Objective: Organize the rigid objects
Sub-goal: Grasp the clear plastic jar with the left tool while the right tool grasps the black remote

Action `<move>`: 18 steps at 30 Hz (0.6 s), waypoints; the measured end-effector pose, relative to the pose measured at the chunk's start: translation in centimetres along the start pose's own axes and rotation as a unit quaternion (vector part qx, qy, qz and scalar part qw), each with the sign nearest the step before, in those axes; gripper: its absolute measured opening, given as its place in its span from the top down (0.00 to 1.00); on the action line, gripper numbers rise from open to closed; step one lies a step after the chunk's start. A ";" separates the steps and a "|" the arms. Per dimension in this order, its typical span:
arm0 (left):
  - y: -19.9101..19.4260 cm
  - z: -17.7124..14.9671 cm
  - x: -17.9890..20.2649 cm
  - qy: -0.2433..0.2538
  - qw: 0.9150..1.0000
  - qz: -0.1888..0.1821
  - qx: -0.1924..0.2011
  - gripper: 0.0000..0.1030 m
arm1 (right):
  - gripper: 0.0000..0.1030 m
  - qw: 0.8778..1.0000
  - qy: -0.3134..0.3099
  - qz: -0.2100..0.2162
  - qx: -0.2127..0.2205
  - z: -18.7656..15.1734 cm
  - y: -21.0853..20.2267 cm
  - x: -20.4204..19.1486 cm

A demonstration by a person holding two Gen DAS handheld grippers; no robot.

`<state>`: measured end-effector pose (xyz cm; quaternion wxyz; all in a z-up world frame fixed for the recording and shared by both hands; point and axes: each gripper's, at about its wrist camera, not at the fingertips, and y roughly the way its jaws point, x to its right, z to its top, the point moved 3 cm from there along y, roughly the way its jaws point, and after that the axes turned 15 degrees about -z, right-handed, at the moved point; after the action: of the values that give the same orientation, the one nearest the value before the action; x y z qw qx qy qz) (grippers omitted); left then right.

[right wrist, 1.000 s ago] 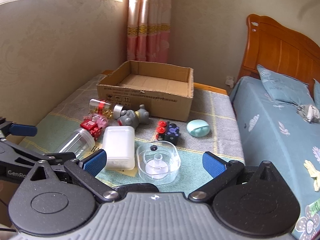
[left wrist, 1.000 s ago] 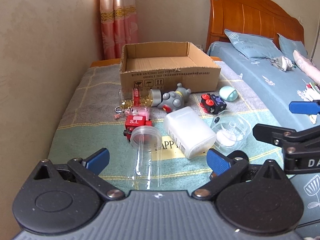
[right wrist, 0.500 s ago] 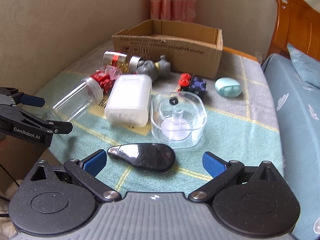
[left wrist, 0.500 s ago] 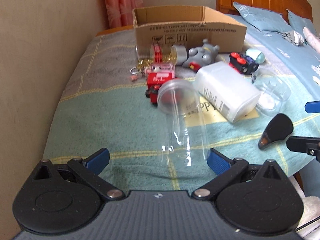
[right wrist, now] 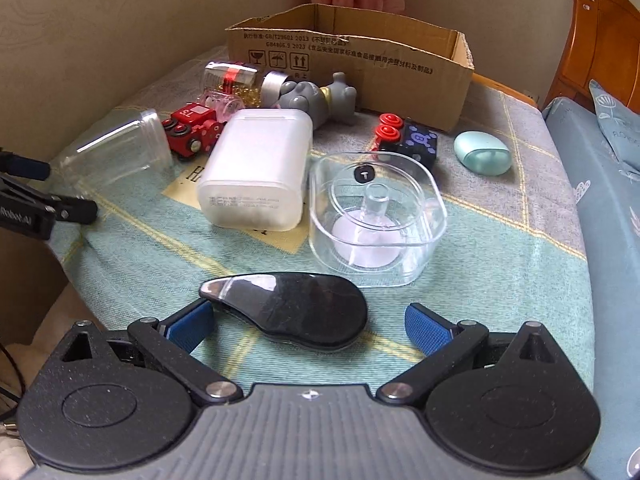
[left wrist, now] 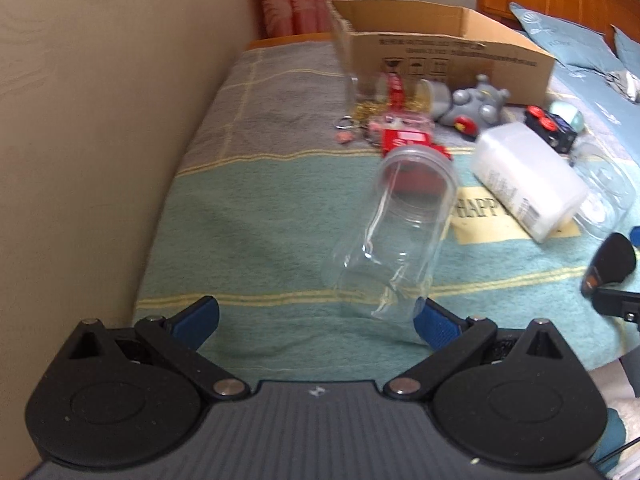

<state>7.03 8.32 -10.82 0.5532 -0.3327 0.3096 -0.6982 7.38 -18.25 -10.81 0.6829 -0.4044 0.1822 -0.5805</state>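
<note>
An open cardboard box [right wrist: 352,60] stands at the back of a blanket-covered table [right wrist: 500,240]. In front lie a clear plastic jar [left wrist: 396,236] on its side, a white case [right wrist: 256,168], a clear square container [right wrist: 376,216], a red toy train [right wrist: 192,128], a grey toy [right wrist: 316,96], a black toy with red wheels [right wrist: 408,140], a teal case [right wrist: 482,152] and a black oval object [right wrist: 296,308]. My left gripper [left wrist: 316,320] is open, just before the jar's base. My right gripper [right wrist: 310,322] is open around the black oval object.
A wall [left wrist: 100,100] runs along the table's left side. A small glass jar [right wrist: 232,76] with gold bits and a pink keychain [left wrist: 348,130] lie near the box. A bed with blue bedding [right wrist: 612,184] and a wooden headboard [right wrist: 600,40] is to the right.
Both grippers have moved down and forward toward the table. The left one now sits just before the clear jar. The black oval object now lies between the right gripper's fingers.
</note>
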 end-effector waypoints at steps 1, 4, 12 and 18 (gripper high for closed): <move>-0.1 0.1 -0.3 -0.004 1.000 0.005 0.002 0.01 | 0.00 1.000 0.002 -0.001 0.000 0.0 0.1 0.2; -0.2 0.3 -0.9 -0.023 1.000 0.015 0.004 0.01 | 0.00 1.000 0.007 -0.006 0.001 -0.1 0.3 1.0; -0.8 1.1 1.7 -0.061 0.993 -0.105 0.000 0.01 | 0.00 1.000 0.005 -0.004 0.010 -0.2 0.4 1.4; 1.1 2.7 2.5 -0.084 0.990 -0.112 -0.013 0.01 | 0.00 1.000 0.004 -0.001 0.020 -0.3 0.3 1.4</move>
<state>9.43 5.54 -9.79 0.4915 -0.4294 0.2323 -0.7211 7.71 -19.71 -10.93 0.6896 -0.3883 0.1729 -0.5863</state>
